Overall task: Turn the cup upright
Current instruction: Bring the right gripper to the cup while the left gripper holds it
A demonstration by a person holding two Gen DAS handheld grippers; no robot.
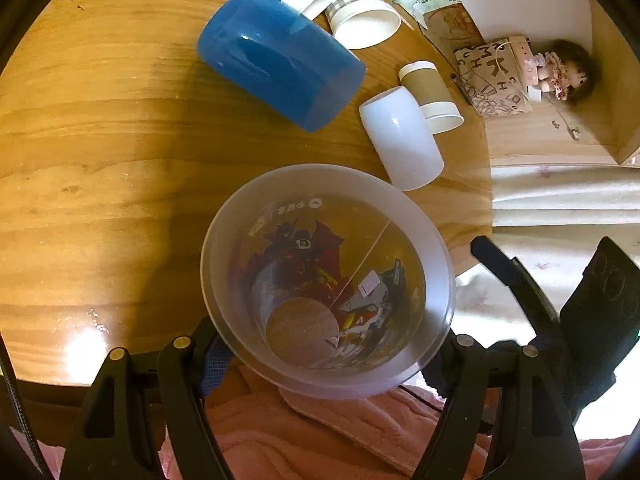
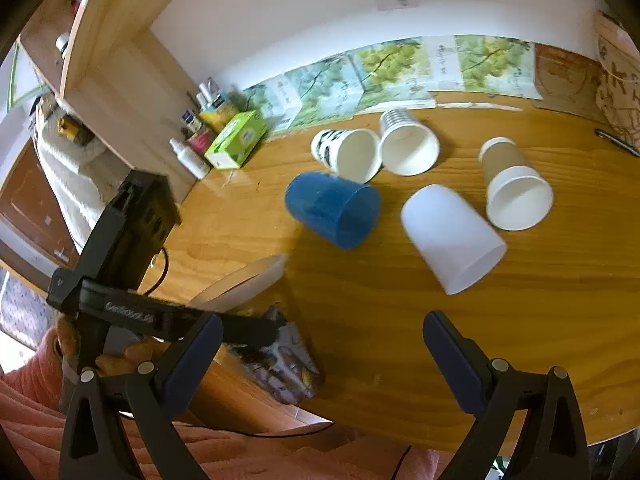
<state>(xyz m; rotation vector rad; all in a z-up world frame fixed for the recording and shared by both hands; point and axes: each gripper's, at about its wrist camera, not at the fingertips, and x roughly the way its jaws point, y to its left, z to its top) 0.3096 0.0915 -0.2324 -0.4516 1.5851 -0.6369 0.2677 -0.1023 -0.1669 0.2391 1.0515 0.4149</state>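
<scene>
My left gripper point(image 1: 328, 344) is shut on a clear printed plastic cup point(image 1: 328, 280), mouth toward the camera, near the table's front edge. In the right wrist view the same cup point(image 2: 272, 320) sits in the left gripper point(image 2: 256, 332) at the lower left. My right gripper point(image 2: 320, 356) is open and empty above the table's front part. A blue cup point(image 2: 334, 208), a white cup point(image 2: 452, 236) and three paper cups point(image 2: 516, 188) point(image 2: 408, 144) point(image 2: 348, 152) lie on their sides on the wooden table point(image 2: 400, 320). The blue cup point(image 1: 280, 60) and white cup point(image 1: 404, 136) also show in the left wrist view.
A green tissue box point(image 2: 236, 140) and small bottles point(image 2: 192, 156) stand at the table's back left by a wooden shelf. Printed papers point(image 2: 400, 68) lean on the back wall. A patterned box point(image 1: 496, 76) and a doll point(image 1: 564, 72) sit at the right. Pink cloth point(image 1: 320, 440) lies below.
</scene>
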